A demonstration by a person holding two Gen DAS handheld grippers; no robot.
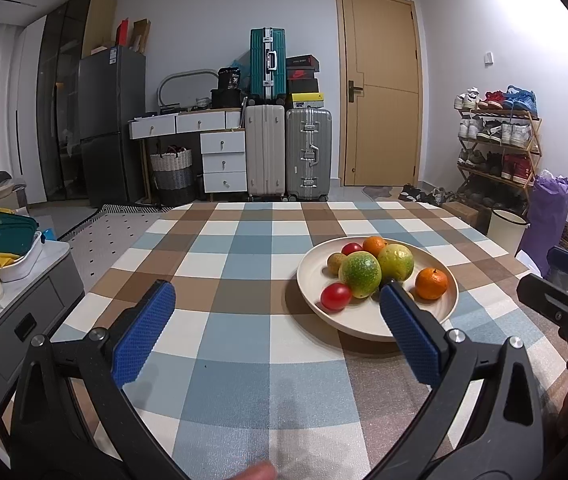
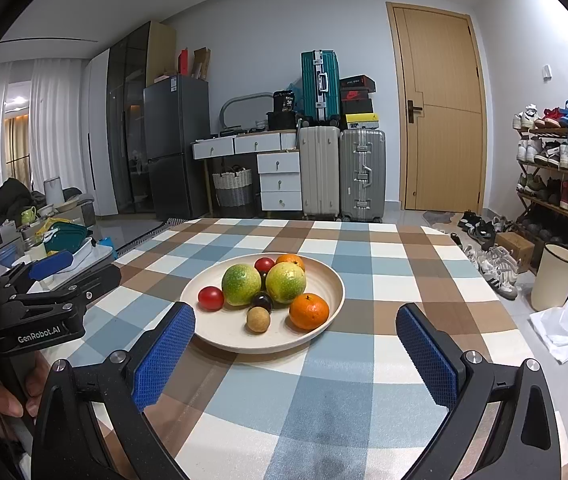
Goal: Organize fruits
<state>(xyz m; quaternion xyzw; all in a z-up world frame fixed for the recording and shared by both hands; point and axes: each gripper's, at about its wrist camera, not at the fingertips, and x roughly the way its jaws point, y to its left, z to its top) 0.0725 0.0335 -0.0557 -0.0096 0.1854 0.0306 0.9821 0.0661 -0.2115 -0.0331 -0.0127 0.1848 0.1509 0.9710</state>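
A cream plate (image 1: 444, 308) (image 2: 332, 280) sits on the checkered tablecloth (image 1: 244, 264) (image 2: 364, 272). It holds two green-yellow round fruits (image 2: 241, 283) (image 2: 286, 282), two oranges (image 2: 309, 311) (image 2: 291, 261), two red tomatoes (image 2: 210, 298) (image 2: 264, 265), a dark plum (image 2: 261, 301) and a small tan fruit (image 2: 258, 319). My left gripper (image 1: 278, 300) is open and empty, low over the table to the plate's left. My right gripper (image 2: 296, 324) is open and empty, just in front of the plate. The left gripper shows at the left of the right wrist view (image 2: 50, 264).
A side cabinet (image 1: 24, 300) with tubs and cups stands left of the table. Suitcases (image 1: 288, 152), drawers, a fridge and a door line the back wall. A shoe rack (image 1: 500, 140), a white bin (image 2: 556, 276) and shoes stand to the right.
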